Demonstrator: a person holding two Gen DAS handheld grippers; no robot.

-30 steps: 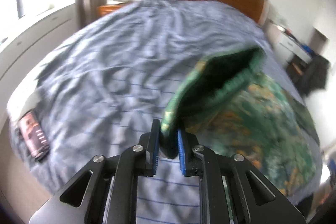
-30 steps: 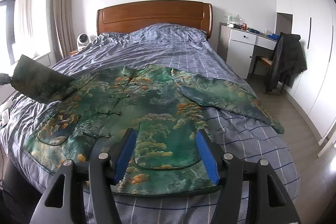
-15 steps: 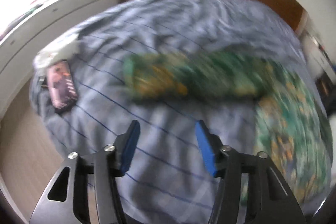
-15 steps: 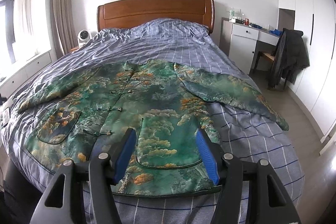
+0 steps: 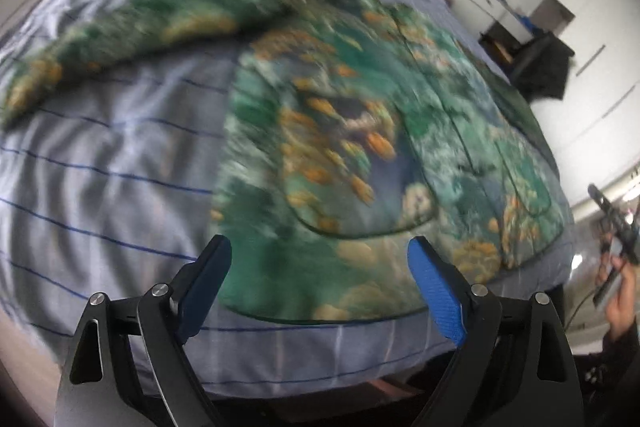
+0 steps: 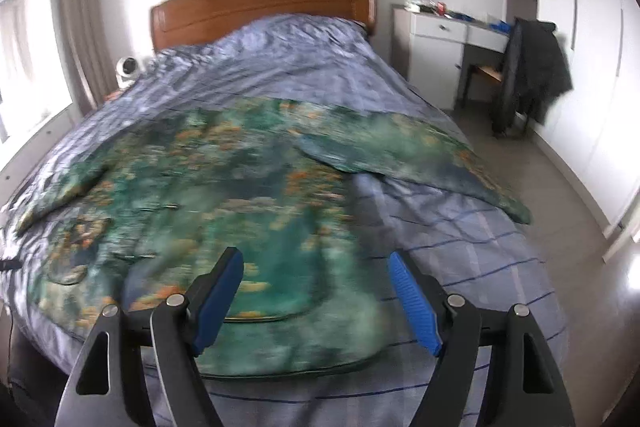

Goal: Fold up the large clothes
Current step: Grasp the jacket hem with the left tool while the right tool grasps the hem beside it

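While spread flat: jacket (image 6: pixel 248 195) on bed (image 6: pixel 460 267)

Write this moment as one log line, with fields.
step: spread jacket | left gripper: open, empty | right gripper: open, empty | jacket: flat on bed, sleeves out, unfolded

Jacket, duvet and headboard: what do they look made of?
Jacket: looks like woven brocade or satin, green with an orange pattern and dark piping at the hem; blur hides the weave, so unsure.
Duvet: soft matte cloth, probably cotton, blue-grey with thin dark lines and many creases.
Headboard: reddish-brown wood or wood veneer, smooth with a slight gloss.
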